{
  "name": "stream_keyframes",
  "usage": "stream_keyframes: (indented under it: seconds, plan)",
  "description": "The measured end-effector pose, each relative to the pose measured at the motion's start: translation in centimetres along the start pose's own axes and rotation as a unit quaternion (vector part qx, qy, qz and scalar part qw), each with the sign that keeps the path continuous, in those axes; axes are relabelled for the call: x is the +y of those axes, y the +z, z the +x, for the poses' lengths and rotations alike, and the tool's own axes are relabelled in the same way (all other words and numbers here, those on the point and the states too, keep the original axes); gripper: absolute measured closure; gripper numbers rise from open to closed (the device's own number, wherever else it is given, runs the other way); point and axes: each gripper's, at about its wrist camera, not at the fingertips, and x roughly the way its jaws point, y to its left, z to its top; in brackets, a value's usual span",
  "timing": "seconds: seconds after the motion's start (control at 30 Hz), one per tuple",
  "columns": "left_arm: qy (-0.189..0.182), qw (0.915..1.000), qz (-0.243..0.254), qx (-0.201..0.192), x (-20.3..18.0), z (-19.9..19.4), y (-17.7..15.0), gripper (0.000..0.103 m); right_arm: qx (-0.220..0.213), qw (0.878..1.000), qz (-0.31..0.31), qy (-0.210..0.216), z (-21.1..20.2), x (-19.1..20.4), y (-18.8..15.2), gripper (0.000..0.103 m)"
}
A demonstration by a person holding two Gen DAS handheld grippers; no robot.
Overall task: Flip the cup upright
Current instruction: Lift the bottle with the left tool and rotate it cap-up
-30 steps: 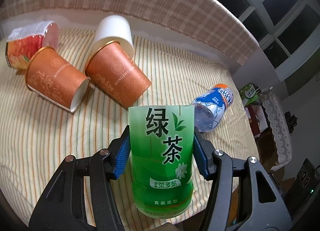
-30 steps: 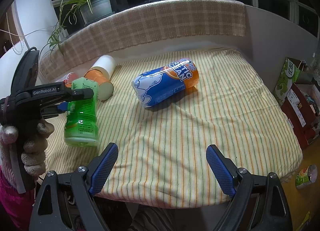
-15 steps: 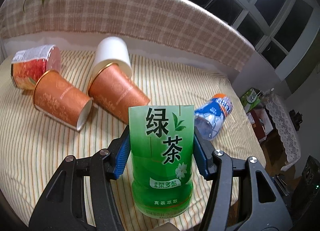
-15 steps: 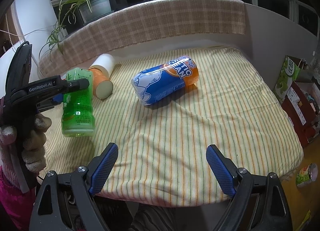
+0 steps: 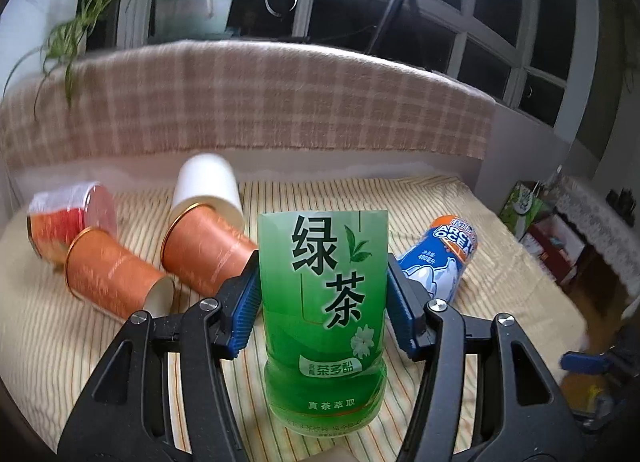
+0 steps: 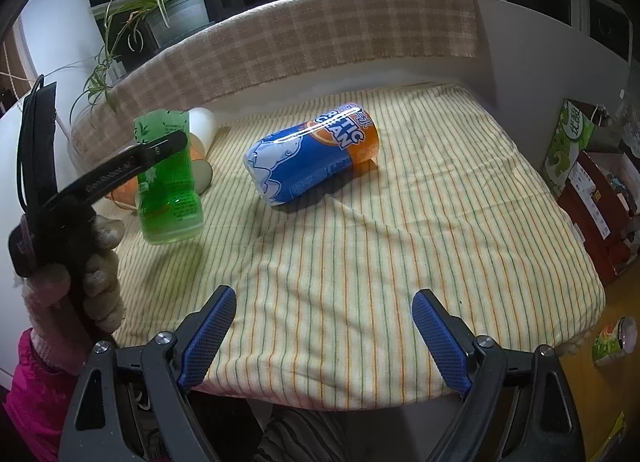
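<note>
The left hand-held gripper (image 5: pixel 322 294) clamps a green tea cup (image 5: pixel 323 314) between its blue pads (image 5: pixel 243 312), the cup filling the lower centre of the left wrist view with its open end up and its label reading upright. In the right wrist view the same green cup (image 6: pixel 168 178) appears at centre left, tilted slightly and apparently held just clear of the striped cloth (image 6: pixel 380 230) that covers the desk, gripped by the black tool in a gloved hand (image 6: pixel 86 270).

The right hand-held gripper (image 6: pixel 324 332) sits at the bottom of its own frame with its jaws spread wide and nothing between them, over the near edge of the cloth.

Right of centre in the left wrist view, a blue and orange cup (image 5: pixel 438 260) lies on its side. To the left lie two brown paper cups (image 5: pixel 114 280), also tipped over, with a white cup (image 5: pixel 208 190) behind them and a red cup (image 5: pixel 70 224) at the far left. A potted plant (image 5: pixel 188 2) stands at upper left above a checked cloth (image 5: pixel 280 102).
</note>
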Motion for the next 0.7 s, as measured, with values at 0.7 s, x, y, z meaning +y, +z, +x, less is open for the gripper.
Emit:
stream_keyframes:
  seconds: [0.7]
  plan:
    - [-0.006,0.9999,0.011,0.001,0.0,-0.9,-1.4,0.045,-0.003,1.0,0.008,0.006,-0.1,0.0,0.0,0.012]
